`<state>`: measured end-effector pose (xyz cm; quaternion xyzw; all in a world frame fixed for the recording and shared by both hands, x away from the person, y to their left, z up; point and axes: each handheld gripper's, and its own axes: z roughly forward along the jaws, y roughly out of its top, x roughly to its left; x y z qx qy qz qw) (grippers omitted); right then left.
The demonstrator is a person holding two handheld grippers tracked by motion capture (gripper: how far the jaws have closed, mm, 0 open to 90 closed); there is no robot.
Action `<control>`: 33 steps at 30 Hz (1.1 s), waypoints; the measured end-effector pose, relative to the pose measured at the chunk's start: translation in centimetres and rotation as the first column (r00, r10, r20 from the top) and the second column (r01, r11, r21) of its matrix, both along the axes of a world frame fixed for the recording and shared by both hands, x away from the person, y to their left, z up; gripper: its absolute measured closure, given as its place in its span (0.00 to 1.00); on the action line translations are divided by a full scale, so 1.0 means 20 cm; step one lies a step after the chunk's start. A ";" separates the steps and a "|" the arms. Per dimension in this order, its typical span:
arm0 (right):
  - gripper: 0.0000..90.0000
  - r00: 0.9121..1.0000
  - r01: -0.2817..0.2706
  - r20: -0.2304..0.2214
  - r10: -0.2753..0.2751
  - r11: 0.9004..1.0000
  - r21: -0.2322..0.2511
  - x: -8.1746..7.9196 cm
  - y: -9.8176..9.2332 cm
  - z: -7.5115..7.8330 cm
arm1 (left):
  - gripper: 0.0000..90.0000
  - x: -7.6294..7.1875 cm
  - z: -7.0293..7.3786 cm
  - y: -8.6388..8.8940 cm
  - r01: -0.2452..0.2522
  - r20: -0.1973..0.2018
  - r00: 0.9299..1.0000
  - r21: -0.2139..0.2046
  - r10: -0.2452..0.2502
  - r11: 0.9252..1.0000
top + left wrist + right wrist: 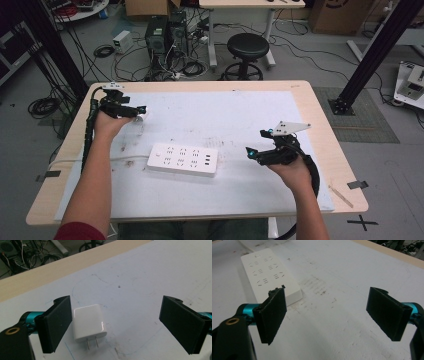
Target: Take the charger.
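White charger plug (88, 323) between the wide-spread jaws of the left hand-held gripper (113, 325), ungripped.

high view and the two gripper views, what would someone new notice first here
Probably the white power strip lying mid-table on the white mat. Next, the small white charger flat on the mat between the left tool's open jaws, close to one jaw, prongs toward the camera. The right tool hangs open beside the strip.
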<state>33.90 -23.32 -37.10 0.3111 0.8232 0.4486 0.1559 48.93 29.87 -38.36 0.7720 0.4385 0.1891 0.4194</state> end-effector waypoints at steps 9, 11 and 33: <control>0.19 1.000 0.013 -0.019 -0.013 1.000 -0.010 0.01 0.01 -0.02 | 0.13 0.14 -0.13 -0.03 -0.081 -0.082 0.993 0.072 0.087 0.994; 0.19 1.000 0.012 -0.019 -0.013 1.000 -0.008 0.01 0.01 -0.03 | 0.13 0.15 -0.14 -0.03 -0.079 -0.081 0.993 0.047 0.082 0.996; 0.19 1.000 0.020 -0.016 -0.020 1.000 -0.005 -0.02 0.02 -0.03 | 0.19 0.17 -0.24 -0.03 -0.086 -0.150 0.983 0.134 0.106 0.987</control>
